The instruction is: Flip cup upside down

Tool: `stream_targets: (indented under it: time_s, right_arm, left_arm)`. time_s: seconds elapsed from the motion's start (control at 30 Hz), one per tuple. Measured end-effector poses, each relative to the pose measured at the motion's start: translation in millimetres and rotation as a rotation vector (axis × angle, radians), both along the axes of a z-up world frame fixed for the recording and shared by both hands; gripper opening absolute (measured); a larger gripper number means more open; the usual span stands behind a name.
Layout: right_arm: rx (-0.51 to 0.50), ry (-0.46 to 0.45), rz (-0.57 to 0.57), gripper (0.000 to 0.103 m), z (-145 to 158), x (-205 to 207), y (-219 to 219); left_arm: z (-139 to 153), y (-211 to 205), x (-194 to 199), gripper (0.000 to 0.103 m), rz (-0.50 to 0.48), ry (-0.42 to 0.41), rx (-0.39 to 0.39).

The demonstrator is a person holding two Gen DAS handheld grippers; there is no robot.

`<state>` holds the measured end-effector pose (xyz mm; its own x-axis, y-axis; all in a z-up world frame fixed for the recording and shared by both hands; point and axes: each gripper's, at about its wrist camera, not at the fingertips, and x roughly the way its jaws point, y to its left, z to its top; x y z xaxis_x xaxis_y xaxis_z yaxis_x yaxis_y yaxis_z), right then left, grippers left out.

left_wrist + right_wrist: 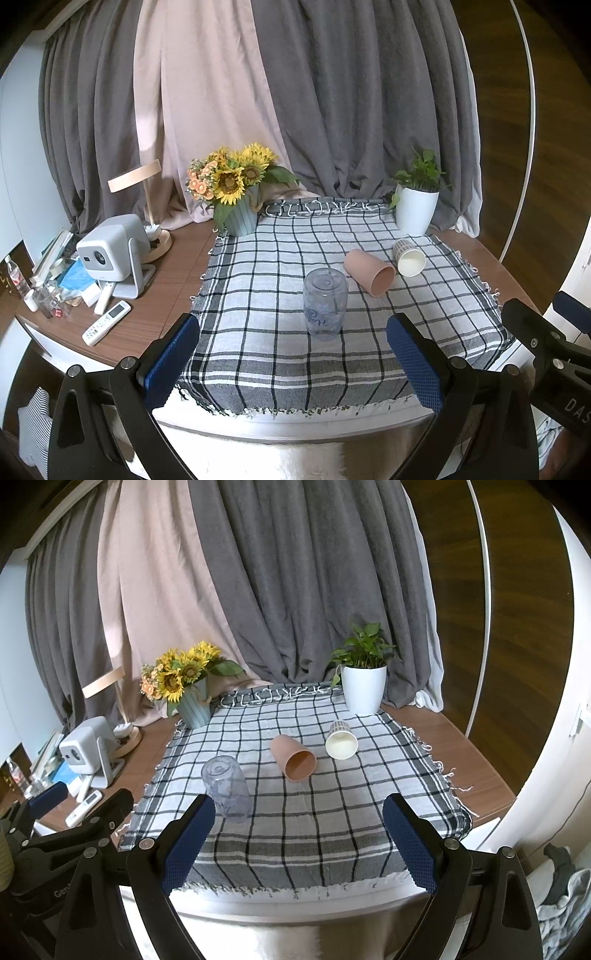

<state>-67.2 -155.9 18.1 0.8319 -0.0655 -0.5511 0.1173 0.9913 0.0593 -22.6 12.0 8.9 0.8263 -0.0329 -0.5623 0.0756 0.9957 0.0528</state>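
A clear plastic cup (325,303) stands upside down on the checked cloth (258,295); it also shows in the right wrist view (227,786). A pink cup (369,271) lies on its side, mouth toward me, also in the right wrist view (293,757). A white paper cup (408,257) lies on its side beside it, also in the right wrist view (341,740). My left gripper (293,360) is open and empty, in front of the clear cup. My right gripper (299,843) is open and empty, near the cloth's front edge.
A sunflower vase (236,192) and a white plant pot (417,210) stand at the back of the cloth. A projector (110,251), lamp (147,206), remote (107,323) and clutter sit at the left on the wooden table (166,280). Curtains hang behind.
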Motion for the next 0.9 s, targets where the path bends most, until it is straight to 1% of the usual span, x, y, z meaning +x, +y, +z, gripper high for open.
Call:
stream_targets:
  time_s: [0.9]
  right_arm:
    - [-0.003,0.004,-0.003,0.093,-2.4,2.6,-3.2]
  left_arm:
    - [-3.4,-4.6,1.4,0.103,0.0,0.004,-0.001]
